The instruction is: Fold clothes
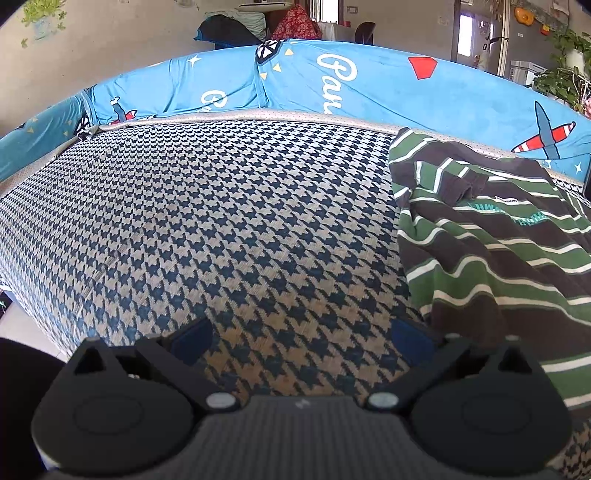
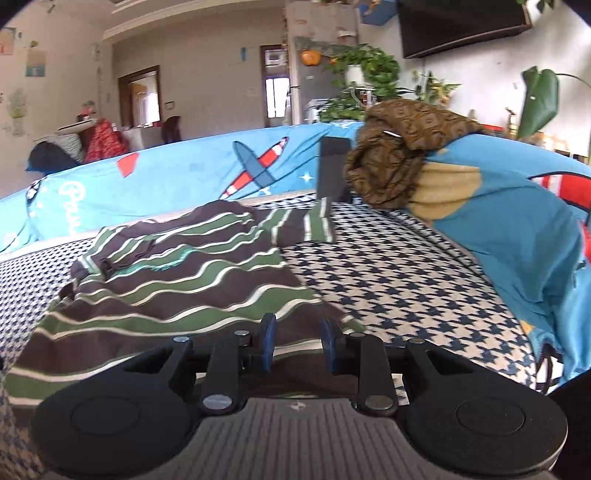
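left gripper [image 1: 301,338] – matte black arms, blue pads, silver screws | right gripper [image 2: 297,345] – same, ribbed grey base, little star logo

I'm at a sofa with a houndstooth seat [image 1: 221,206] and a blue cartoon-print cover [image 1: 369,77] over its back. Behind it are beige walls [image 2: 207,55], two daylit doorways [image 2: 275,92], leafy plants [image 2: 369,70] and a dark TV [image 2: 461,26] mounted high on the right.
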`<action>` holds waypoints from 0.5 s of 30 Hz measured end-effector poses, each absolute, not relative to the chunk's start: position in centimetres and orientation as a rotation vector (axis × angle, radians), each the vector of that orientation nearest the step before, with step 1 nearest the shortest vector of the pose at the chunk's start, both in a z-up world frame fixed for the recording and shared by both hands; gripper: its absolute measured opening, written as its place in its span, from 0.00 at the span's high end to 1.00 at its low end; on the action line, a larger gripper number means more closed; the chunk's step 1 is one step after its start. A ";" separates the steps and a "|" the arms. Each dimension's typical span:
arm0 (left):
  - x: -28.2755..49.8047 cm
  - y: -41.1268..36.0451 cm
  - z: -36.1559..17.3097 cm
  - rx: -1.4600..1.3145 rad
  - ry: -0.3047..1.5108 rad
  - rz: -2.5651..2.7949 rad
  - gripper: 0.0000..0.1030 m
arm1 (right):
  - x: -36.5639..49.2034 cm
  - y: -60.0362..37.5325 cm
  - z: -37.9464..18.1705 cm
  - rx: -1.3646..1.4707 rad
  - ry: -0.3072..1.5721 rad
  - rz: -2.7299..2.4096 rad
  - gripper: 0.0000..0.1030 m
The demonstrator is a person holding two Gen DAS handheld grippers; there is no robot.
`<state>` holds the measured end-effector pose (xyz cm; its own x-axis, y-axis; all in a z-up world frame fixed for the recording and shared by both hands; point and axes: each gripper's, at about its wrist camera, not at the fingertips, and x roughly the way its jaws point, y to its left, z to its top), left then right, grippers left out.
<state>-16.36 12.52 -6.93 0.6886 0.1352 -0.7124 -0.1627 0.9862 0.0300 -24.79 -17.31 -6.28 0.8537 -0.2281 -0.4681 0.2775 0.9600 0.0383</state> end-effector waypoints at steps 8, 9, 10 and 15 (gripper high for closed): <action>-15.5 13.6 -4.9 -0.012 0.778 0.179 0.00 | -24.9 -12.6 -6.5 0.050 0.512 0.038 0.75; -15.3 13.8 -4.4 -0.012 0.768 0.173 0.00 | -24.9 -11.9 -6.5 0.037 0.515 0.077 0.75; -15.1 14.0 -3.9 -0.009 0.760 0.165 0.00 | -25.0 -11.0 -6.6 0.021 0.519 0.120 0.75; -13.5 14.9 -2.3 0.017 0.732 0.135 0.00 | -25.2 -7.0 -7.2 -0.090 0.531 0.290 0.75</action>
<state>-13.52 14.86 -2.26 0.7353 0.1291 -0.6653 -0.1175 0.9911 0.0624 -25.23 -6.99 -7.15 0.8228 0.2492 -0.5108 -0.2954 0.9553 -0.0097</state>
